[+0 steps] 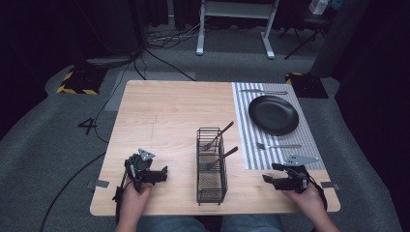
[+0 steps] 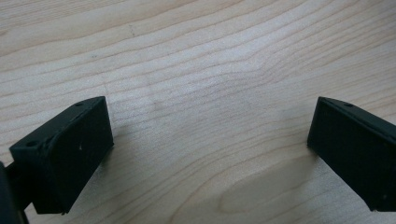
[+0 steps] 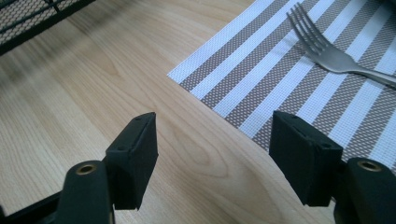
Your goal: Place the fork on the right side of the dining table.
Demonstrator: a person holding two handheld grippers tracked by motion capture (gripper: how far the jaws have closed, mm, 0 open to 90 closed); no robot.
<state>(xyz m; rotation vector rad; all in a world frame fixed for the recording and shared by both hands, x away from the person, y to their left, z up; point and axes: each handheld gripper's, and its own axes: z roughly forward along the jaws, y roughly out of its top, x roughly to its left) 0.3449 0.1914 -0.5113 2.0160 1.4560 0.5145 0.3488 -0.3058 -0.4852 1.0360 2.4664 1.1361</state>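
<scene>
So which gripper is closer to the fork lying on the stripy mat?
Right. The right gripper sits just below the mat's near corner, a short way from the fork. The left gripper is far across the table, beyond the wire basket.

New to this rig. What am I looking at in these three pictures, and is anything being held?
No robot arm here: a person at a wooden table holds a handheld two-jaw tool in each hand. The high view looks down from above the person's side; the left tool is at its left, the right tool at its right. The other two pictures come from cameras riding on each tool, looking along its black jaws.

On the table: a black wire basket with two forks in it, and a striped placemat carrying a black plate, a fork near the plate and cutlery at the far edge.

Both tools stand open over the table, holding nothing.
</scene>
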